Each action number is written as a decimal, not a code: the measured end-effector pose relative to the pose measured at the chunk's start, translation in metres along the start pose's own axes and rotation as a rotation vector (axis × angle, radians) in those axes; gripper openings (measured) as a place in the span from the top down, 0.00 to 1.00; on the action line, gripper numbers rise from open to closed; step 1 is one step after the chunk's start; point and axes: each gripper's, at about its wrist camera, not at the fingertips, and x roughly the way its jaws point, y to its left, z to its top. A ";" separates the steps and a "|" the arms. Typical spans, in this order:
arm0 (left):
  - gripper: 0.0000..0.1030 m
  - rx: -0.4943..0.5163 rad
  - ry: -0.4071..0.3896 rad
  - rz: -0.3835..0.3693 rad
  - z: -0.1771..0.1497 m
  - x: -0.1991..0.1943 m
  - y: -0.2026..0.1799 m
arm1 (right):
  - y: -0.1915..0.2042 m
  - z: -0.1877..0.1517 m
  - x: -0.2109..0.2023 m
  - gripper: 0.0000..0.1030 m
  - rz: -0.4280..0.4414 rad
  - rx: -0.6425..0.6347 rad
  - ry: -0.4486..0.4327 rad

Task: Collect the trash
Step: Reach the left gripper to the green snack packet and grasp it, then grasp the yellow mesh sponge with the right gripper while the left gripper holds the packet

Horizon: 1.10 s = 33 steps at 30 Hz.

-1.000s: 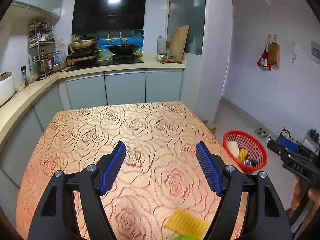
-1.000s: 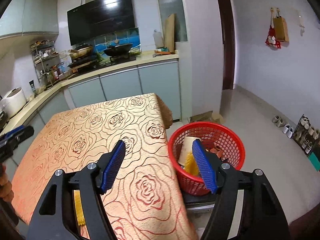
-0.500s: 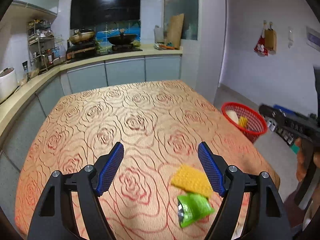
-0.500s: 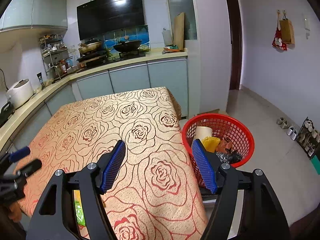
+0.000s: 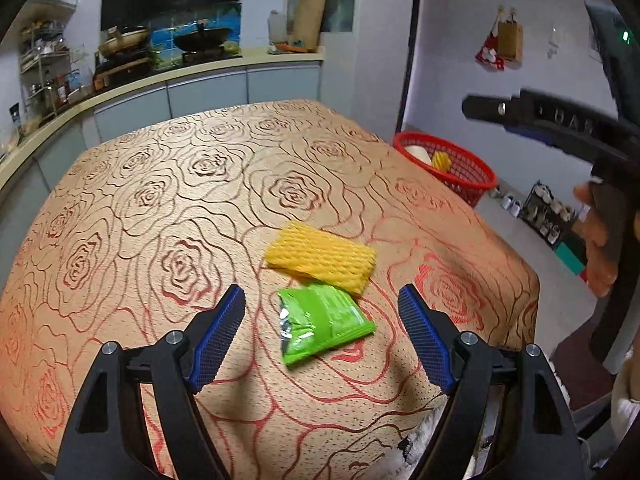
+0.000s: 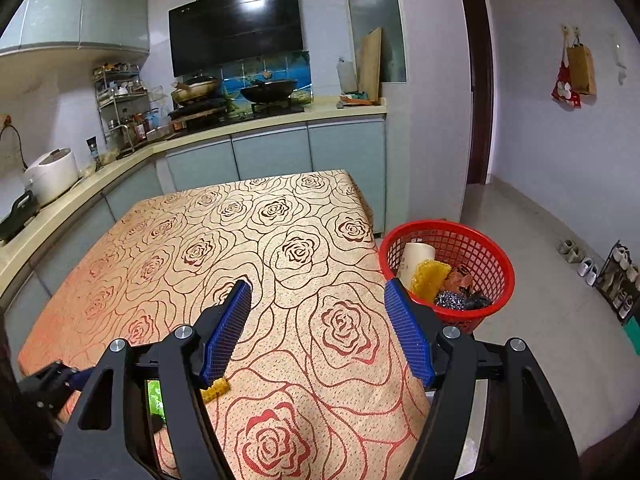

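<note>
A green snack wrapper (image 5: pixel 322 322) lies on the rose-patterned tablecloth (image 5: pixel 168 200), with a yellow foam net (image 5: pixel 322 256) just behind it and touching it. My left gripper (image 5: pixel 322 328) hovers over the wrapper, its jaws opening, one on each side of it and clear of it. My right gripper (image 6: pixel 318 324) hangs open and empty above the table's right edge. In the right wrist view the wrapper (image 6: pixel 154 398) and the net (image 6: pixel 216 389) peek out behind the left finger. A red basket (image 6: pixel 472 240) (image 5: pixel 470 172) holding several bits of trash stands off the table's right side.
A kitchen counter (image 6: pixel 240 128) with stove, pans and a rice cooker (image 6: pixel 50 176) runs behind and left of the table. A person's hand (image 5: pixel 600 240) holds the right gripper's black body at the right in the left wrist view. Shoes (image 6: pixel 580 260) lie on the floor.
My left gripper has dropped and tilted down toward the table, so the wrapper and the yellow net came from the bottom edge to between its jaws. My right gripper shifted slightly, the basket sliding right in its view.
</note>
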 end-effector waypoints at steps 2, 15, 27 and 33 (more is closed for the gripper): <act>0.26 -0.002 0.017 0.016 -0.003 0.008 -0.001 | -0.002 0.000 -0.003 0.35 0.001 0.004 -0.005; 0.45 -0.030 0.068 0.085 -0.010 0.029 0.012 | -0.006 -0.007 0.001 0.35 0.003 0.013 0.008; 0.81 -0.059 0.058 0.132 -0.006 0.024 0.040 | 0.026 -0.021 0.014 0.35 0.058 -0.042 0.058; 1.00 -0.100 0.038 0.147 -0.002 0.012 0.062 | 0.040 -0.027 0.016 0.35 0.080 -0.066 0.075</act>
